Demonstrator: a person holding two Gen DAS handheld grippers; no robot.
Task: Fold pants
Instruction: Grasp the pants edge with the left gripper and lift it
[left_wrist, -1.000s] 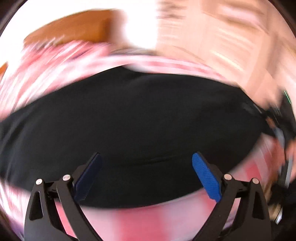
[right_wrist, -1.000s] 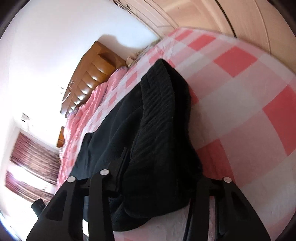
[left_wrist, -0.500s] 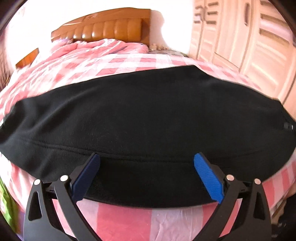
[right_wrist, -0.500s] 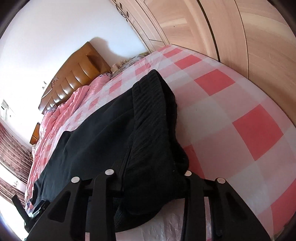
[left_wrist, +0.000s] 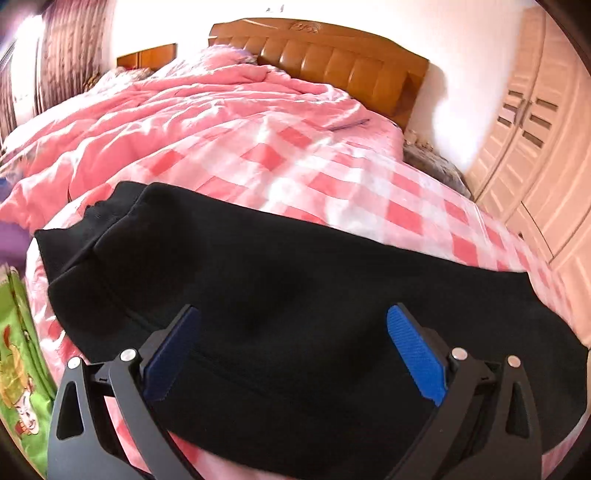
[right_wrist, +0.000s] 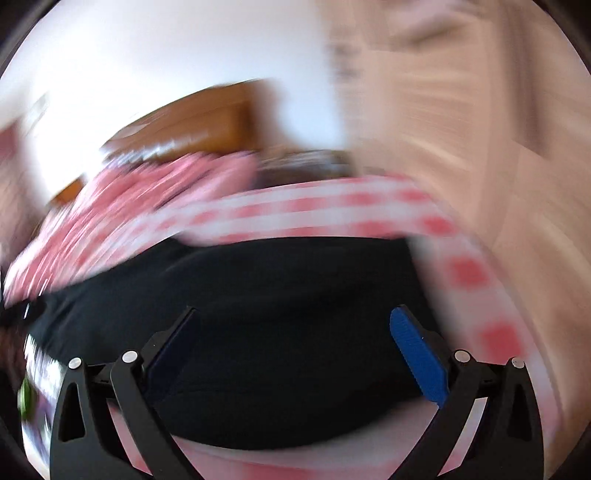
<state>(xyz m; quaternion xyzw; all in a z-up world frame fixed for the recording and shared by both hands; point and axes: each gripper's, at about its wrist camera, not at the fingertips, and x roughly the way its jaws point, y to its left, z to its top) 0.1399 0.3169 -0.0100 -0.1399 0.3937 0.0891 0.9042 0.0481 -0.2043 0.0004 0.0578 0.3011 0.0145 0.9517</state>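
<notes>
Bright daylight, fisheye-warped edges — right wrist view heavily motion-blurred.

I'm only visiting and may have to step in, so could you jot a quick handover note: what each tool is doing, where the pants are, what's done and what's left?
Left tool: open, holding nothing, above the black pants.
Right tool: open, empty, also over the pants; its view is motion-blurred.
Pants: lying in a long band across the near edge of the pink checked bedsheet.
Done: they look folded lengthwise, though that is hard to confirm.
Left: probably the crosswise folds.
</notes>
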